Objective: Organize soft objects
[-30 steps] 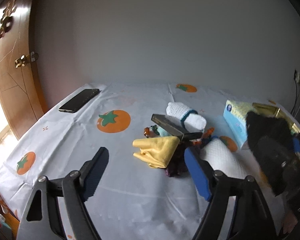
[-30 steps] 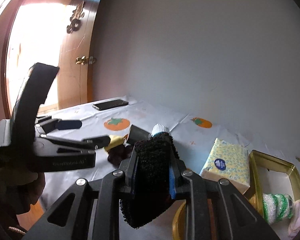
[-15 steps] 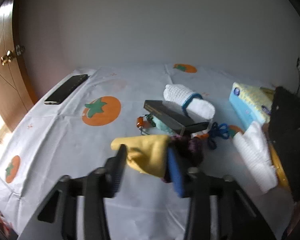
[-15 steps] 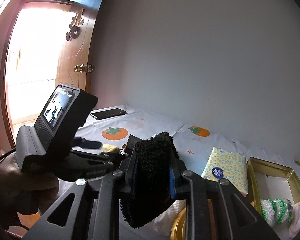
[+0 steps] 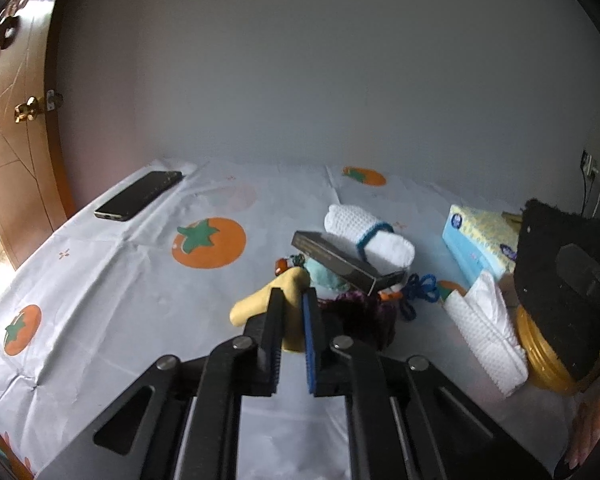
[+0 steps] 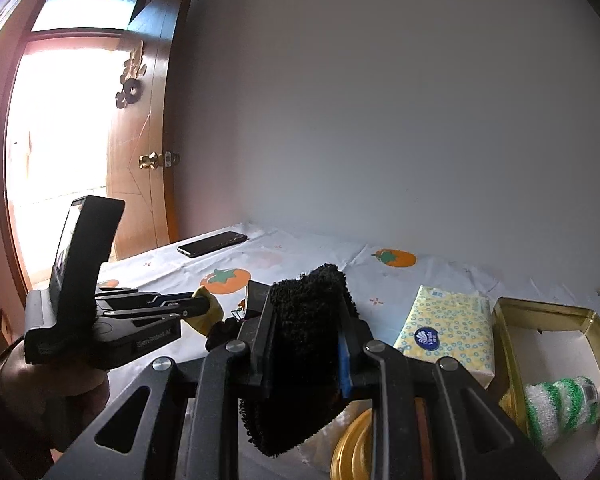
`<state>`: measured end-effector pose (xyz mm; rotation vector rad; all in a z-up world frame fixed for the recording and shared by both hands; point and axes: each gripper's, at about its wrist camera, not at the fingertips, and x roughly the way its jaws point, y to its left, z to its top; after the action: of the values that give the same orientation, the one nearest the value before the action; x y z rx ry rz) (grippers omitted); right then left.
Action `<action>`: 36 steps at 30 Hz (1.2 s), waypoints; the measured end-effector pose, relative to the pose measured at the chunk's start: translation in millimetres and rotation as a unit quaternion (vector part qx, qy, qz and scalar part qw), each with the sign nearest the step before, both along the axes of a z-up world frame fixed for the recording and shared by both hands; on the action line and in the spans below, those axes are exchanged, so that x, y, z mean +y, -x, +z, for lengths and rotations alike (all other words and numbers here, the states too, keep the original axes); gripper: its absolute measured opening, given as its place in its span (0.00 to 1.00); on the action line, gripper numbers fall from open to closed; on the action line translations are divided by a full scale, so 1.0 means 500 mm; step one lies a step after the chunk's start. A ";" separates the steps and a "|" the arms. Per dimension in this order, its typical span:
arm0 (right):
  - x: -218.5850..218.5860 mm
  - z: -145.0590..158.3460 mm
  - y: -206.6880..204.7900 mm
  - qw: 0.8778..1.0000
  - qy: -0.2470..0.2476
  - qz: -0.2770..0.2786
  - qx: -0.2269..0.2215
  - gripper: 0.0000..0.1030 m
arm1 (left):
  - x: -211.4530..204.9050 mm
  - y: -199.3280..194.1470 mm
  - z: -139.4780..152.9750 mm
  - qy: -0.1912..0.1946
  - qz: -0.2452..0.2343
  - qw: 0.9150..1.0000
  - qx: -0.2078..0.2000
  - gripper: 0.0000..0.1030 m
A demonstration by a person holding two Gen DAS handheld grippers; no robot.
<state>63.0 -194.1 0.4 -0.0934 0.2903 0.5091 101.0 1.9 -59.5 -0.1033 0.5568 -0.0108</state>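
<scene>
The left gripper (image 5: 292,300) is clamped on a yellow cloth (image 5: 256,306), its two pads pressed narrow on the fold, the cloth bulging out to the left of the fingers and lying on the table (image 5: 112,300). Just right of that gripper sits a dark purple fuzzy item (image 5: 364,312); what it is cannot be made out. Ahead of the fingertips a long dark box (image 5: 344,262) lies slanted over a pale green soft thing (image 5: 324,276), and beyond the box is a rolled white towel (image 5: 368,236) with a blue band around it. A blue cord (image 5: 420,288) lies to the right of the box. Further right a folded white cloth (image 5: 488,328) leans against a round gold lid (image 5: 540,356), with a tissue pack (image 5: 476,240) behind it. Far ahead to the left a phone (image 5: 140,196) lies near the table's edge.

The right gripper (image 6: 304,320) holds a black fluffy cloth (image 6: 300,360) between its pads, half-closed around the thick fabric, which sticks up above the fingertips and hangs down below them. To the right of this gripper is an open gold tin (image 6: 548,316) with a green-and-white striped scrubber (image 6: 556,404) inside. To the left, a hand (image 6: 48,380) grips the other tool's handle.
</scene>
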 end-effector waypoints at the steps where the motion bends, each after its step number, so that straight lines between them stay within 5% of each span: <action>1: 0.002 0.001 0.005 1.000 0.001 0.000 -0.006 0.25 | 0.001 0.005 0.003 0.001 0.000 1.000 -0.008 0.06; 18: -0.007 0.006 0.024 0.999 -0.008 0.002 -0.033 0.25 | 0.007 0.056 0.023 0.007 0.001 0.996 -0.086 0.06; 36: -0.011 0.010 0.038 0.999 -0.011 0.000 -0.051 0.25 | 0.000 0.061 0.030 0.017 0.012 0.996 -0.091 0.06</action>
<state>44.0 -199.5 5.6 -0.0982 0.1840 0.5065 70.5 2.1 -44.8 -0.1402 0.3742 -0.0062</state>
